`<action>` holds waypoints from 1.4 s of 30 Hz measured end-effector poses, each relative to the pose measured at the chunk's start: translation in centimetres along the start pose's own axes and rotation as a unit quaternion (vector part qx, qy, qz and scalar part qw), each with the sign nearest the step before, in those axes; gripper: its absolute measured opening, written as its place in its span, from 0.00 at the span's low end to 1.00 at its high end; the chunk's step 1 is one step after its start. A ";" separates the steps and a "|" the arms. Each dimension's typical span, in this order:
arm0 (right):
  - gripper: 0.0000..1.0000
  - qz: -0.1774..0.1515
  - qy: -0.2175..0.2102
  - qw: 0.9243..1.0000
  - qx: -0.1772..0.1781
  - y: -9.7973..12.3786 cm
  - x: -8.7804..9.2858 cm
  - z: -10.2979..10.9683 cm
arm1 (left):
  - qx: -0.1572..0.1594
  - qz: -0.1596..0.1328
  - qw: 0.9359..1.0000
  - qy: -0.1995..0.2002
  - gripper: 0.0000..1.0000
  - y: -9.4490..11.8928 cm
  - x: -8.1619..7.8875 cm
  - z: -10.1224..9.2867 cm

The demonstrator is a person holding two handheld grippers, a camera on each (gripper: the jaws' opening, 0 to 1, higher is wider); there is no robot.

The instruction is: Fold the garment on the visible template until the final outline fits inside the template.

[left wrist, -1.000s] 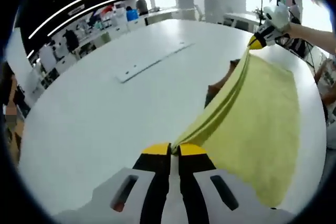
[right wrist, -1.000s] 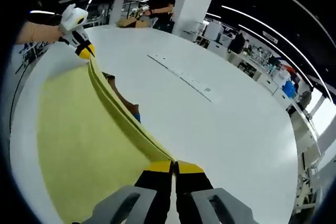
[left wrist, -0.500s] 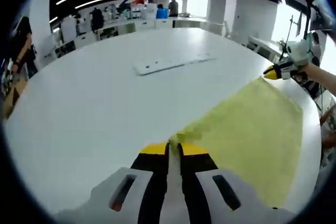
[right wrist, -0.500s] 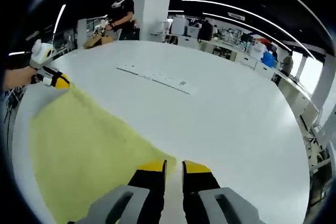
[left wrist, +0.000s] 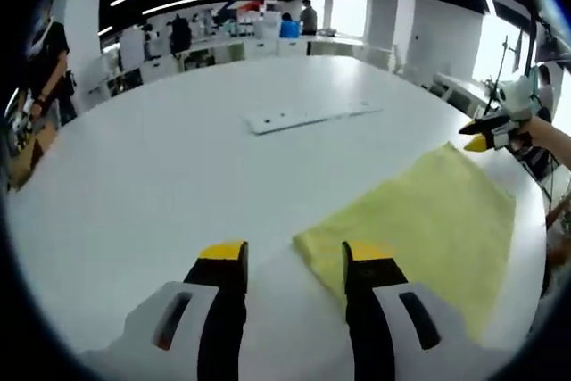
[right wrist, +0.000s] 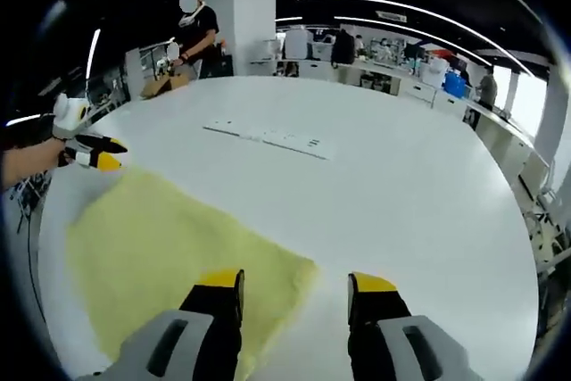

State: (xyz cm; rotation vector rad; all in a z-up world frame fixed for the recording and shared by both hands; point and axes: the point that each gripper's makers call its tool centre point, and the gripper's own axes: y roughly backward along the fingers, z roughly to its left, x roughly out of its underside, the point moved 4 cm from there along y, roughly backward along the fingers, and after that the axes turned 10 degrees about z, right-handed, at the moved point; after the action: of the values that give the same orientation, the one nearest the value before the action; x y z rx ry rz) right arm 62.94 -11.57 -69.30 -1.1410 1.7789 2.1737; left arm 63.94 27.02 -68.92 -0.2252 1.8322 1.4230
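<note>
Both my claws have let go since a second ago: then each pinched a lifted edge of the yellow garment, and now the cloth lies flat on the white desk with my jaws spread wide. In the left gripper view my left claw stands low over the near corner of the garment, its right jaw over the cloth's edge, its left jaw over bare desk. In the right gripper view my right claw straddles the opposite corner the same way, left jaw over the cloth, right jaw over the desk. At the far end of the garment in each view the other claw hovers just off the corner, tips parted, with my hand behind it. Beyond the garment, mid-desk, lies a long pale strip. People stand at benches well past the desk. I can read no writing anywhere.
</note>
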 end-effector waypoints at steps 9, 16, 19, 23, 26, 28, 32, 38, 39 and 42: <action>0.67 -0.004 -0.011 0.999 -0.041 2.3 0.9 2.1 | 0.020 -0.025 0.999 -0.002 0.66 2.8 0.2 -1.4; 0.75 0.003 0.009 0.998 -0.060 3.8 2.3 3.9 | 0.042 -0.040 0.998 -0.018 0.77 4.7 1.2 -3.5; 0.77 0.009 0.032 0.998 -0.060 4.3 3.2 4.1 | 0.051 -0.045 0.998 -0.018 0.80 5.5 1.7 -4.1; 0.78 0.010 0.032 0.997 -0.071 5.2 4.3 4.9 | 0.053 -0.057 0.997 -0.017 0.81 6.6 2.2 -4.6; 0.79 0.008 0.024 0.997 -0.079 5.7 5.0 5.1 | 0.060 -0.065 0.996 -0.011 0.81 7.1 2.6 -5.1; 0.79 0.007 0.019 0.997 -0.080 5.9 5.5 5.2 | 0.064 -0.070 0.995 -0.011 0.82 7.5 3.1 -5.5; 0.78 0.009 0.015 0.996 -0.083 6.4 6.8 5.9 | 0.069 -0.073 0.995 -0.013 0.80 8.0 4.2 -6.2; 0.72 -0.006 0.028 0.996 -0.079 6.8 7.8 6.6 | 0.078 -0.065 0.995 -0.014 0.74 8.5 6.0 -7.2; 0.71 -0.004 0.033 0.996 -0.080 6.9 8.3 6.8 | 0.079 -0.065 0.995 -0.015 0.73 8.6 6.3 -7.3; 0.69 -0.002 0.035 0.996 -0.081 7.1 8.9 7.0 | 0.083 -0.062 0.994 -0.019 0.68 8.7 7.0 -7.7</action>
State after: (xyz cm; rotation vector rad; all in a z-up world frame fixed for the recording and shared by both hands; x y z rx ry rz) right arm 49.57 -10.83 -68.80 -1.2692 1.6490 2.3401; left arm 50.60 25.50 -66.67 -0.2226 1.8607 1.1752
